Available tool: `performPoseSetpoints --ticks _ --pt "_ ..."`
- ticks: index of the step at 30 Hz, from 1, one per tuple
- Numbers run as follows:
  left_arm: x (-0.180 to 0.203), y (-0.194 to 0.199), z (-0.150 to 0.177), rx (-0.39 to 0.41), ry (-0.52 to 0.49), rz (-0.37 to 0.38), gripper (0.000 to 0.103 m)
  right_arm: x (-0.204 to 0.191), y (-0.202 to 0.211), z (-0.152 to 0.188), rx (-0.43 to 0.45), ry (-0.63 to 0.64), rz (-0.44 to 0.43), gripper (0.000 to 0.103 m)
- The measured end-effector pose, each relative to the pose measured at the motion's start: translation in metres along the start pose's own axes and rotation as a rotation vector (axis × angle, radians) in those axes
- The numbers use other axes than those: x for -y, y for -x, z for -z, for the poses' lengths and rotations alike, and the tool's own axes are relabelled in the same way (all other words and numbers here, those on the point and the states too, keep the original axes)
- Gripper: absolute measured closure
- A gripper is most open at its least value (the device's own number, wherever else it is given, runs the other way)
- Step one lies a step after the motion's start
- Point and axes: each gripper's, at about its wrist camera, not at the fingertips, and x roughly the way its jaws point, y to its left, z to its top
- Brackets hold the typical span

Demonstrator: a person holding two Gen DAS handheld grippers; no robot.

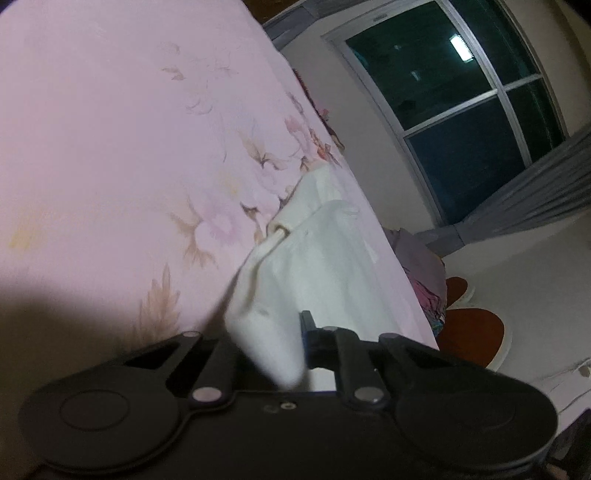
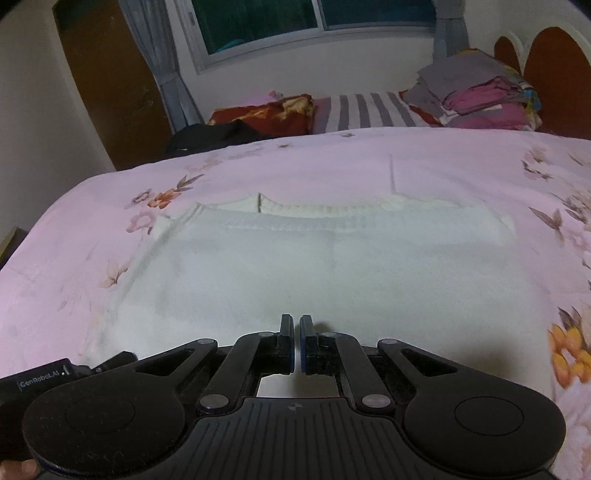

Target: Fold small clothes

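Observation:
A small white garment lies spread flat on the pink floral bedsheet, its ribbed edge at the far side. My right gripper is shut with nothing between the fingers, low over the garment's near edge. In the left wrist view the same white garment is lifted at one corner. My left gripper is shut on that corner, and the cloth drapes over and hides the left finger. The left view is tilted and blurred.
A stack of folded clothes sits at the far right of the bed by the headboard. A striped cloth and a red patterned one lie at the far edge. A wardrobe stands at the left, under a window.

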Motion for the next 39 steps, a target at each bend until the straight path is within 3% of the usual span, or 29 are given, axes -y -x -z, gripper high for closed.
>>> performPoseSetpoints --ticks 3,5,9,14,19,22,26,30,33,37,39 --pt "0.005 0.001 -0.001 -0.004 -0.021 0.005 0.083 0.000 -0.014 -0.001 -0.013 0.000 0.011 0.100" --pt "0.010 0.003 -0.001 -0.009 -0.055 -0.016 0.083 0.008 -0.027 0.004 -0.048 -0.019 0.016 0.102" --pt "0.024 -0.002 -0.002 -0.012 -0.133 -0.091 0.095 0.014 -0.026 0.002 -0.058 -0.027 0.000 0.103" --pt "0.037 0.012 0.008 0.071 -0.202 -0.112 0.095 0.019 -0.026 0.001 -0.060 -0.026 -0.030 0.103" --pt "0.066 0.025 0.017 0.106 -0.350 -0.105 0.095 0.028 -0.028 -0.002 -0.065 -0.033 -0.077 0.103" --pt "0.096 0.028 0.024 0.095 -0.503 -0.095 0.096 0.041 -0.027 -0.005 -0.073 -0.088 -0.123 0.103" --pt "0.142 0.026 0.042 0.042 -0.714 -0.035 0.096 0.082 0.013 -0.011 0.060 -0.218 -0.145 0.103" --pt "0.189 0.022 0.081 -0.030 -0.907 0.028 0.096 0.148 0.060 -0.014 0.143 -0.345 -0.103 0.103" --pt "0.216 0.015 0.119 -0.080 -1.022 0.053 0.096 0.187 0.092 -0.012 0.180 -0.391 -0.070 0.103" --pt "0.232 -0.003 0.171 -0.177 -1.097 0.071 0.094 0.222 0.127 -0.005 0.208 -0.452 -0.073 0.103" --pt "0.233 -0.019 0.196 -0.313 -1.117 0.058 0.062 0.231 0.138 -0.002 0.220 -0.470 -0.096 0.103"
